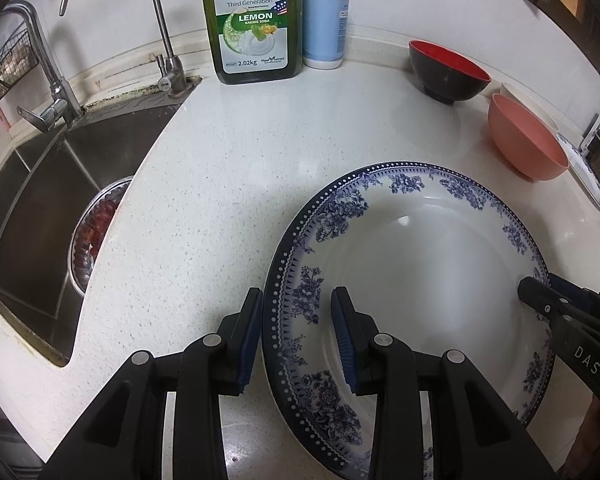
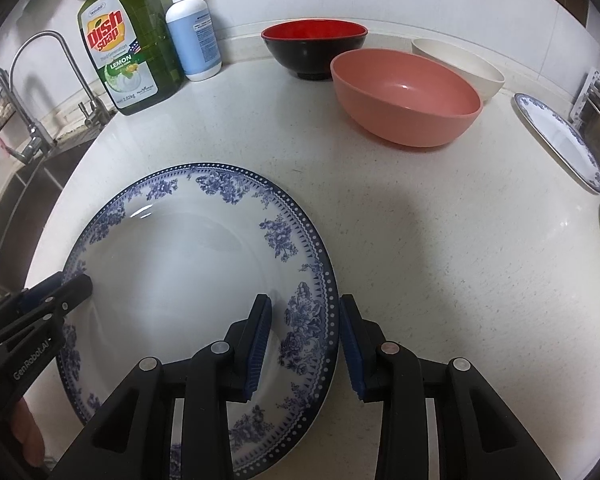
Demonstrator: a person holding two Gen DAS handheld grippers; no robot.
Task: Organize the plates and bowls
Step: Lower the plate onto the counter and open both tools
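the big blue-flowered plate point(image 1: 420, 272) lies on the near counter point(image 1: 204, 208), right of the sink. the left claw point(image 1: 296, 332) and right claw point(image 2: 306, 344) each straddle an opposite rim, part spread — whether the pads bite, i cannot tell. squeeze both evenly, lift level — no tilt.

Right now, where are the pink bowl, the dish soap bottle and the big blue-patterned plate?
pink bowl point(image 2: 404, 92): right wrist view, inner floor.
dish soap bottle point(image 1: 252, 20): left wrist view, front label.
big blue-patterned plate point(image 2: 188, 264): right wrist view, white centre.
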